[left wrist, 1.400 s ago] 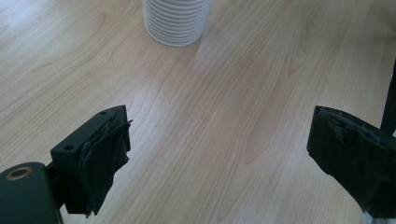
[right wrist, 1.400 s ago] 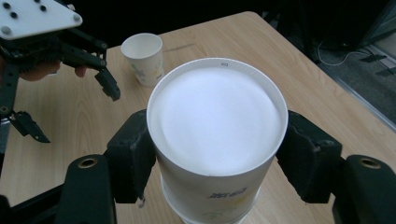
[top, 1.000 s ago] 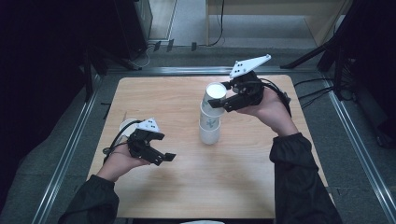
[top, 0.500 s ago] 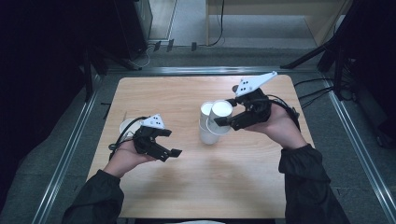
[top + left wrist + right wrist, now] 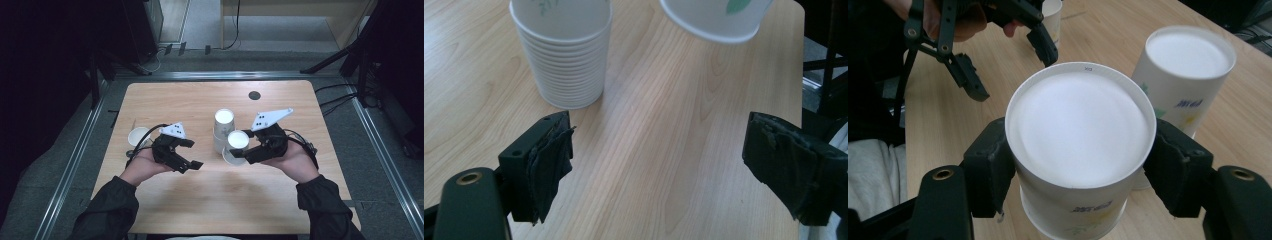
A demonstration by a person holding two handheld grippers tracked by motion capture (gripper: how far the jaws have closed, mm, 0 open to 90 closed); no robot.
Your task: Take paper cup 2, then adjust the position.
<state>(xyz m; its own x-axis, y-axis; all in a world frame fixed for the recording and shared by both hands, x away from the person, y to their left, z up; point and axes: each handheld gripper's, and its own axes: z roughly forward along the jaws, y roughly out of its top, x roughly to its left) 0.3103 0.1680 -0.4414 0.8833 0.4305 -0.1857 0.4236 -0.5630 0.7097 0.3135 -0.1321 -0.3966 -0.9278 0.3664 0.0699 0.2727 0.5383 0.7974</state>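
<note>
High view, nearest you: your left gripper (image 5: 181, 154) hangs with fingers spread, empty — your right gripper (image 5: 248, 152) clamps one upturned cup (image 5: 237, 146) just above the bench (image 5: 200, 100). Squeeze harder and it could buckle or slip. Behind stand one nested stack (image 5: 223, 129) and one lone cup (image 5: 138, 136) — three groups.

cup stack (image 5: 561, 55) top cropped, held cup (image 5: 716, 17) mostly cropped

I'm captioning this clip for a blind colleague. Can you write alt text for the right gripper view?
An upside-down white paper cup is clamped between the right gripper's two black fingers above a wooden table. A stack of upturned cups stands just behind it, and the left gripper, open, hovers farther off.
</note>
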